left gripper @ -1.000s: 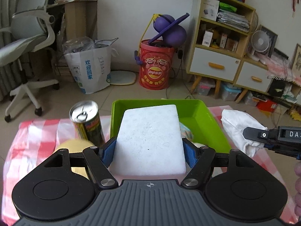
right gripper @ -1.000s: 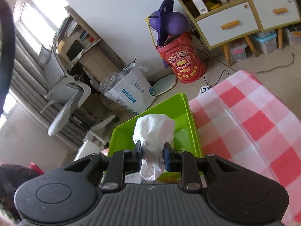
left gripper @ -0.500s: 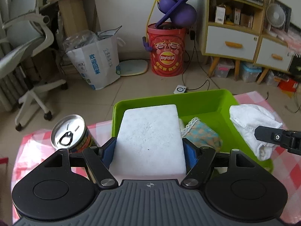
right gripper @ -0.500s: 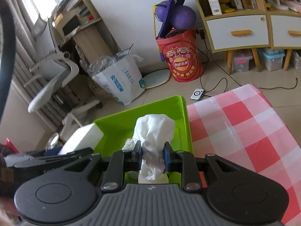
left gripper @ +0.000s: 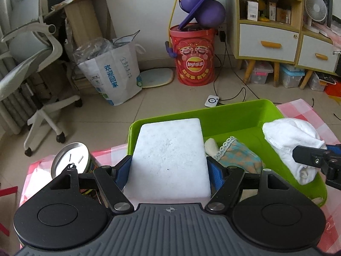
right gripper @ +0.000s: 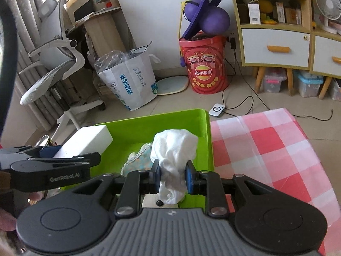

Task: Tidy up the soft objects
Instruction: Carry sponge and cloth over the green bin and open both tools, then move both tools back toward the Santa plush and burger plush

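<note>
Where floor is tiled | checked tablecloth [right gripper: 266, 149] | green bin [left gripper: 234, 115]

One green plastic bin [left gripper: 238, 115], one white foam block [left gripper: 170, 157], one white cloth [left gripper: 292, 140], one patterned lace-trimmed fabric piece [left gripper: 238, 155] (possibly with a second cream item beside it), one metal can [left gripper: 71, 160], two grippers.

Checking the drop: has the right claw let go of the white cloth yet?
No, the right claw is clamped on the white cloth above the green bin.
</note>
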Available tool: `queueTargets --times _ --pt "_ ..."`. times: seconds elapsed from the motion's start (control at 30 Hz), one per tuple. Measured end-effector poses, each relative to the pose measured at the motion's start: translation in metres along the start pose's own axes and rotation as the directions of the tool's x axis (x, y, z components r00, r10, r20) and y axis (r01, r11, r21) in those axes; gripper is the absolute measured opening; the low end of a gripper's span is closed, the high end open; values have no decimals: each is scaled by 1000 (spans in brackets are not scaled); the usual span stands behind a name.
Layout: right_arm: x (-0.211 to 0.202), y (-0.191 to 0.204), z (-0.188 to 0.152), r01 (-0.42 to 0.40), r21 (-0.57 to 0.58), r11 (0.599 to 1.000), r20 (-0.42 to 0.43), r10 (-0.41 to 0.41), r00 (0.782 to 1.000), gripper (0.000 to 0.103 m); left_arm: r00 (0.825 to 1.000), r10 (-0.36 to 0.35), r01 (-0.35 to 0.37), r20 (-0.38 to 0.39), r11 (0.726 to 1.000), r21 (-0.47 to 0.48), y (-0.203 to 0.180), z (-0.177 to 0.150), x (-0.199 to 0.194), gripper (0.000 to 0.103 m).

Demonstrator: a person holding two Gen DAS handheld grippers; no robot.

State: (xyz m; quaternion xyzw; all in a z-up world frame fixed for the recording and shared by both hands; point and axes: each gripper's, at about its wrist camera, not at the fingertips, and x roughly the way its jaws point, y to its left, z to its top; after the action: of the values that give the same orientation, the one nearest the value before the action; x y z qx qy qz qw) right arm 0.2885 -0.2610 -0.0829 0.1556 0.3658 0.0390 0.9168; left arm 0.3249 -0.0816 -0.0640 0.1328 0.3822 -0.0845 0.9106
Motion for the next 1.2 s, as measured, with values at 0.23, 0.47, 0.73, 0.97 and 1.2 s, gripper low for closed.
queueTargets --times 0.23,0.47,0.73,0.97,1.2 --pt "-8 2 4 25 -5 1000 26 -25 999 39 1000 14 -15 23 999 29 -5 -1 -1 92" --pt "-23 -1 9 33 12 999 39 -33 999 41 1000 4 -5 25 1000 30 -3 0 -17 93" --pt "-63 -14 4 65 45 997 44 -67 997 46 999 -22 22 46 1000 2 8 -4 -57 95" --pt "-106 -26 -6 91 64 994 44 -94 995 53 996 -42 45 83 998 -32 20 -17 -105 98" --pt "-143 -30 -30 76 78 994 32 -79 996 65 993 -55 59 101 997 -39 27 -40 -146 98"
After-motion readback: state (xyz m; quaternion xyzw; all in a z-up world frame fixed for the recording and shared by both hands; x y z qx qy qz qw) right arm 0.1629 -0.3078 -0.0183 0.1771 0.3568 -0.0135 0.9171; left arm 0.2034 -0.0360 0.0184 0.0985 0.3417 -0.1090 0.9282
